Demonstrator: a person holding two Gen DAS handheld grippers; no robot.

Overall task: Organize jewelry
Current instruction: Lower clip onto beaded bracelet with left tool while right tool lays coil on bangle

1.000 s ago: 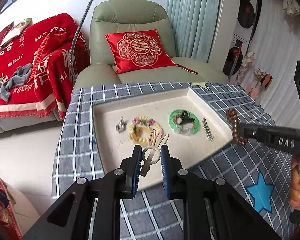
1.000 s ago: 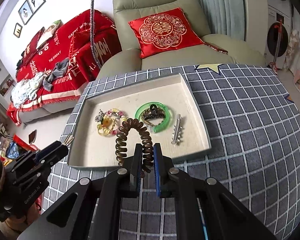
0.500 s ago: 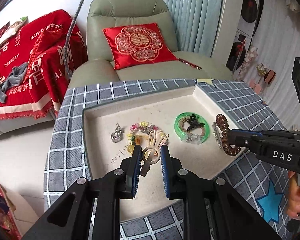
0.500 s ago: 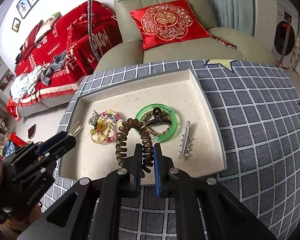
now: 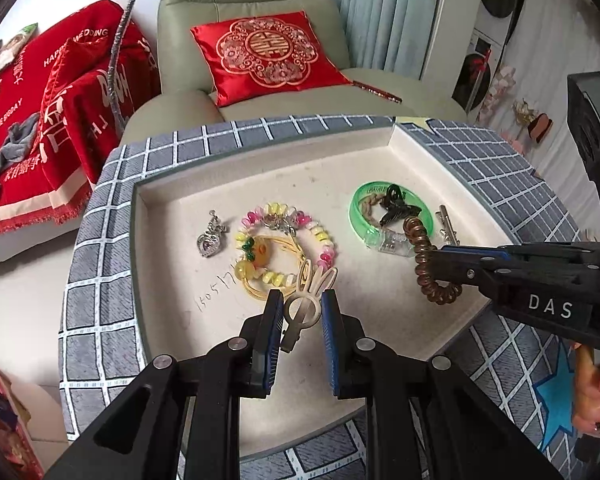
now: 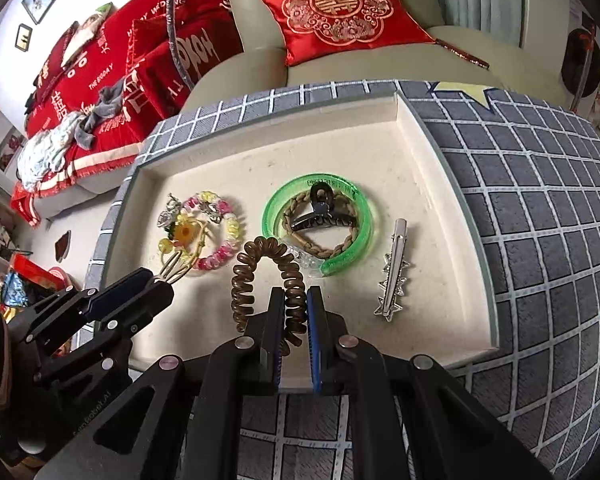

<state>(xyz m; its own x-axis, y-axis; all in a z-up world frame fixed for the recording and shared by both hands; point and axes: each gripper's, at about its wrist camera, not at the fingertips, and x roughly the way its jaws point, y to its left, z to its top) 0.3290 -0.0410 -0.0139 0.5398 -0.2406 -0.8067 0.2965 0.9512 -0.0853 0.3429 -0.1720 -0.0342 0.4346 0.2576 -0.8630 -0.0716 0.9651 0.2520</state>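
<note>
Over the cream tray (image 5: 172,216), the left gripper (image 5: 302,312) pinches a light, stiff bunny-ear hair clip (image 5: 306,300) at lower centre. The right gripper (image 6: 294,312) clamps a springy brown spiral hair tie (image 6: 260,264) by one coil; squashy, it could slip sideways.

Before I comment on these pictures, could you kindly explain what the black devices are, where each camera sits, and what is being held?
No robot here: a person holds a two-finger gripping tool in each hand, with a camera on each looking along its fingers. One picture is from the left tool, which is pinching a cream rabbit-shaped hair clip. The other is from the right tool, which grips a brown spiral hair tie. Both hover over a cream tray on a checked cloth. In the tray lie a green bangle, a beaded bracelet and a silver hair clip.
</note>
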